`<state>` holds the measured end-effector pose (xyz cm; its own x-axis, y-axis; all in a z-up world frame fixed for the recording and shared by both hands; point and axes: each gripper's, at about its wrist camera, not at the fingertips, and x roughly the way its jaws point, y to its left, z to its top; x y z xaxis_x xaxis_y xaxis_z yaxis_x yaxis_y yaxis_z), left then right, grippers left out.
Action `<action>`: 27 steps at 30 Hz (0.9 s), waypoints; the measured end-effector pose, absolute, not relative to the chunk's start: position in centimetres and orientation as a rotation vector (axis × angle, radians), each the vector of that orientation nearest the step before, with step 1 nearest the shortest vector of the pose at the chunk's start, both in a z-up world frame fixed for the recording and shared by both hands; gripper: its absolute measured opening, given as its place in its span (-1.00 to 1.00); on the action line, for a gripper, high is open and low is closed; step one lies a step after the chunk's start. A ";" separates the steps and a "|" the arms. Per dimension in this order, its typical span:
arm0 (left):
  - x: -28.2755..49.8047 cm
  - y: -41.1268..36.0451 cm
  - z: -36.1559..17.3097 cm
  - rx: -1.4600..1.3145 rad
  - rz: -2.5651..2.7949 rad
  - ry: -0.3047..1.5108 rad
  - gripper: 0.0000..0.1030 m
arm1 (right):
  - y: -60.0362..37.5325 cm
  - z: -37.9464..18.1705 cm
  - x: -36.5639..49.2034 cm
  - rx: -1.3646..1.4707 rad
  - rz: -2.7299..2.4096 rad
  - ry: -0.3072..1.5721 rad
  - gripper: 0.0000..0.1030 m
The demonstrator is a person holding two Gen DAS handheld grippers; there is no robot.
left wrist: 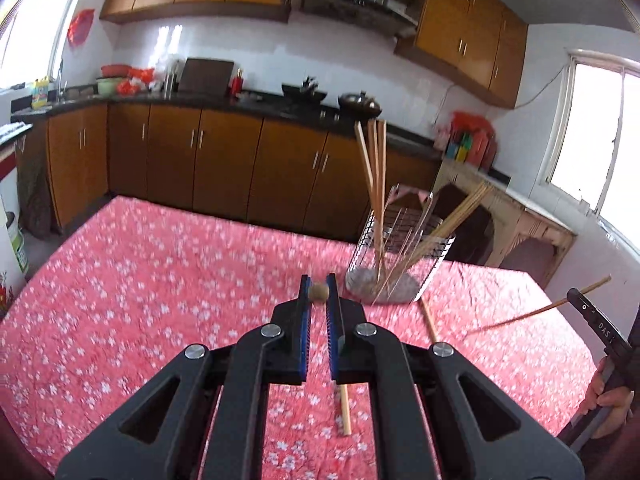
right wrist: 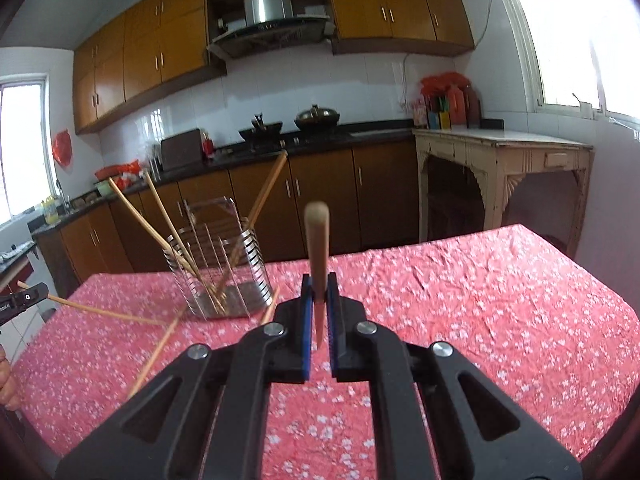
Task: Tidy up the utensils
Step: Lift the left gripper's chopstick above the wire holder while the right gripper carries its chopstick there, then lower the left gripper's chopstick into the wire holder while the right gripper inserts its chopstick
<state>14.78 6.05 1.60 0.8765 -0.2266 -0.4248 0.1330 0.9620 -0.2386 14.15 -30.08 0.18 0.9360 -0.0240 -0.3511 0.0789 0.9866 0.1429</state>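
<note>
A wire utensil holder (left wrist: 394, 256) (right wrist: 218, 268) stands on the red flowered table and holds several wooden chopsticks (left wrist: 374, 172) (right wrist: 168, 224). My left gripper (left wrist: 319, 292) is shut on a chopstick (left wrist: 319, 291) seen end-on, left of and nearer than the holder. My right gripper (right wrist: 319, 280) is shut on another chopstick (right wrist: 317, 236) that points up and forward, right of the holder. The left view shows the right gripper (left wrist: 576, 300) with its chopstick (left wrist: 532, 312) at the right edge. The right view shows the left gripper (right wrist: 34, 294) with its chopstick (right wrist: 104, 312). Loose chopsticks (left wrist: 429, 318) (left wrist: 345, 412) (right wrist: 154, 360) lie on the table.
The red flowered tablecloth (left wrist: 140, 280) (right wrist: 480, 300) covers the table. Behind it run wooden cabinets and a dark counter (left wrist: 224, 100) with woks (right wrist: 316, 116). A cream side table (right wrist: 500, 148) stands at the right near a window.
</note>
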 end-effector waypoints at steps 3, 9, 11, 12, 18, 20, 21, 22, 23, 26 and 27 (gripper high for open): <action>14.7 5.9 2.8 -0.197 -0.179 0.429 -0.87 | -29.9 1.2 14.3 0.165 -0.031 0.326 -0.85; 14.7 5.7 3.6 -0.190 -0.171 0.406 -0.87 | -29.3 2.2 14.7 0.185 0.003 0.307 -0.85; 14.7 5.6 3.6 -0.189 -0.171 0.408 -0.87 | -29.1 2.2 14.7 0.182 0.007 0.305 -0.85; 14.7 5.5 3.6 -0.189 -0.172 0.409 -0.87 | -29.1 2.2 14.7 0.180 0.008 0.306 -0.85; 15.0 5.5 3.8 -0.197 -0.170 0.409 -0.87 | -28.8 2.4 15.0 0.172 0.005 0.306 -0.85; 15.2 5.5 4.6 -0.194 -0.170 0.400 -0.87 | -28.6 3.6 15.2 0.166 0.009 0.284 -0.85; 15.4 5.3 5.5 -0.188 -0.172 0.386 -0.87 | -28.6 4.6 15.2 0.163 0.015 0.260 -0.85; 15.6 5.0 6.3 -0.181 -0.171 0.371 -0.87 | -28.5 5.8 15.3 0.162 0.028 0.229 -0.85; 15.7 4.8 7.0 -0.177 -0.171 0.359 -0.87 | -28.3 6.9 15.5 0.160 0.038 0.202 -0.85; 16.2 3.8 10.3 -0.175 -0.191 0.306 -0.87 | -27.6 9.8 16.1 0.153 0.063 0.128 -0.85; 16.4 3.3 11.5 -0.177 -0.200 0.285 -0.87 | -27.3 10.8 16.5 0.154 0.074 0.101 -0.85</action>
<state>16.37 3.27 11.52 0.9403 -0.2195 -0.2600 0.1698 0.9649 -0.2004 16.52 -27.34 10.80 0.9922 0.0808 -0.0945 -0.0654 0.9855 0.1566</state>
